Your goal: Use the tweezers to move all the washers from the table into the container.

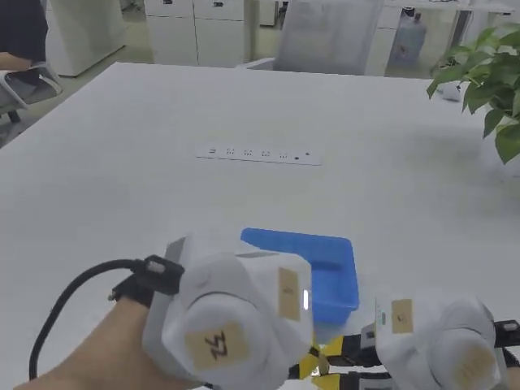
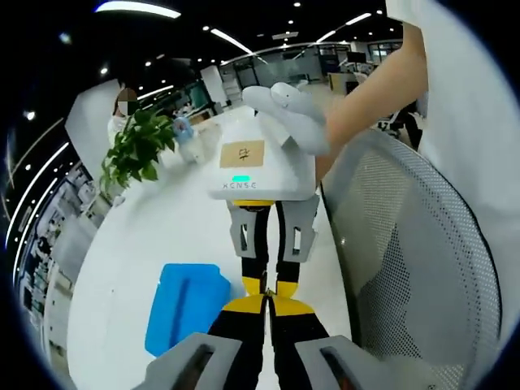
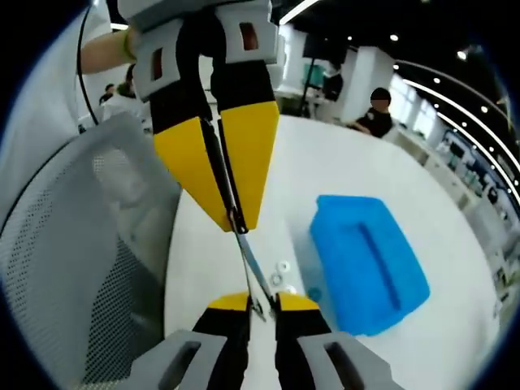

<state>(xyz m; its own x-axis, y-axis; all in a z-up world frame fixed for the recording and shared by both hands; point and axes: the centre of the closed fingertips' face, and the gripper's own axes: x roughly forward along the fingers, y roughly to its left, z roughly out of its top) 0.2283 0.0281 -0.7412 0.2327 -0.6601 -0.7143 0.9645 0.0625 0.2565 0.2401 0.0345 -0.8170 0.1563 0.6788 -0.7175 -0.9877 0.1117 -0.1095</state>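
- Left hand (image 1: 97,349) is holding the left gripper (image 3: 234,213) low over the near edge of the table (image 1: 122,162). A black cable (image 1: 57,309) is looping off its back to the left.
- Left gripper's yellow jaws are pinching tight on the tweezers (image 3: 248,258). In the right gripper view the two thin arms are running up between the jaws, and the silver end is sticking out past the tips.
- Tweezers are bridging the two grippers, above the table. The free end is sitting in the gap between the right gripper's jaws.
- Power strip (image 1: 258,153) is lying flat mid-table, well beyond both grippers.
- Two small pale washers (image 3: 283,266) are lying on the table, close together. They are just beside the container's near side, between the tweezers and the blue wall, and outside the container.
- A third small ring is showing right against the container wall. It is too small and bluish to call as a washer.
- Container (image 1: 296,240), a blue rectangular tray, is sitting on the table just beyond the grippers and between them in the head view.
- Right gripper (image 3: 262,305) is pointing straight at the left one. In the left gripper view the two sets of yellow tips are nearly meeting nose to nose.
- Right gripper's jaws are standing narrow on either side of the tweezers' end. I cannot tell whether they are actually clamping it.
- Plant (image 1: 487,73) is standing at the table's far right edge, well apart from the work.
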